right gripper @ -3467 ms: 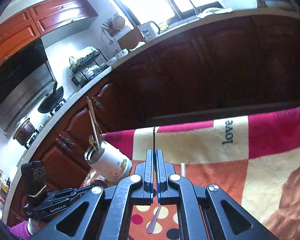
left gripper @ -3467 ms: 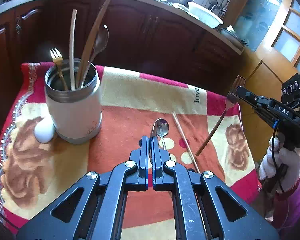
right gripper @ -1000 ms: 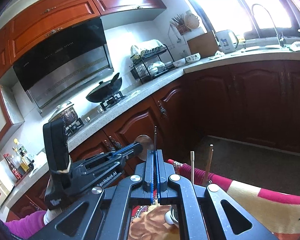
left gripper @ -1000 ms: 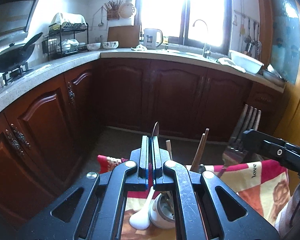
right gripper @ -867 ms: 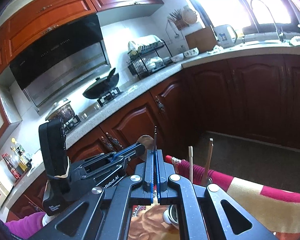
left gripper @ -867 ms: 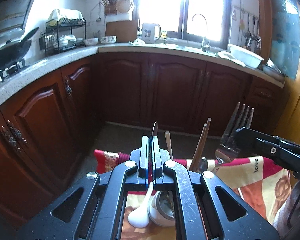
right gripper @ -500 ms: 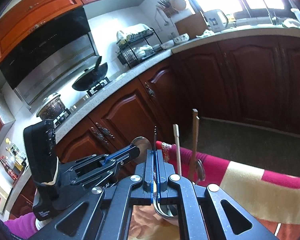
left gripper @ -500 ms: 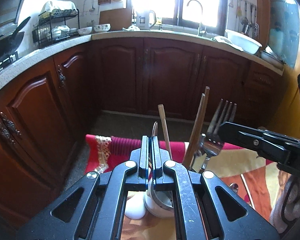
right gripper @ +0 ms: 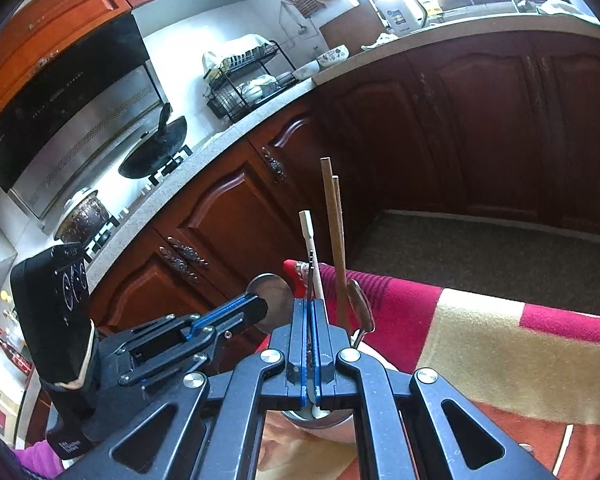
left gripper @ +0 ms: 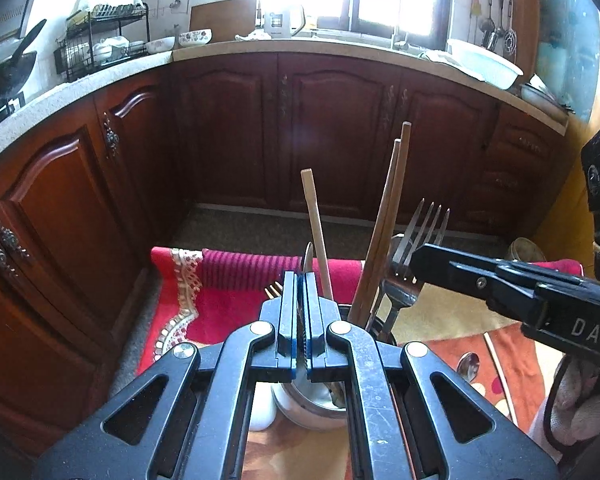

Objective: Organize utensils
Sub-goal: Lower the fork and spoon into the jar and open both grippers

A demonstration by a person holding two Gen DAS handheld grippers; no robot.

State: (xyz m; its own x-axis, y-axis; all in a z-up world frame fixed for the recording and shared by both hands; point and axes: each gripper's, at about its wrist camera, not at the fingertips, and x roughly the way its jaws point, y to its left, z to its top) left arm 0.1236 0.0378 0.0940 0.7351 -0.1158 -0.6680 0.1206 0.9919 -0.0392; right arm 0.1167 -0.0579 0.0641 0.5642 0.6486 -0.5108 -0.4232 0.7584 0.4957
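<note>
My left gripper [left gripper: 300, 320] is shut on a metal spoon [left gripper: 308, 258], whose bowl shows edge-on above the pads; from the right wrist view the spoon bowl [right gripper: 274, 300] sticks out of the left gripper [right gripper: 256, 308]. My right gripper [right gripper: 310, 340] is shut on a silver fork [left gripper: 420, 232], tines up, held over the white utensil holder [left gripper: 312, 408]. Both grippers hover just above the holder, which holds wooden chopsticks [left gripper: 388, 216], a pale wooden stick [left gripper: 318, 240] and a dark spoon [right gripper: 360, 304].
The holder stands on a red, orange and cream cloth [left gripper: 228, 300]. A spoon [left gripper: 470, 364] and a chopstick [left gripper: 498, 368] lie on the cloth to the right. A white egg-shaped object [left gripper: 262, 408] sits beside the holder. Dark wooden cabinets [left gripper: 340, 132] stand behind.
Both grippers have tilted and come down toward the holder; the spoon and fork now sit closer above its rim than half a second ago.
</note>
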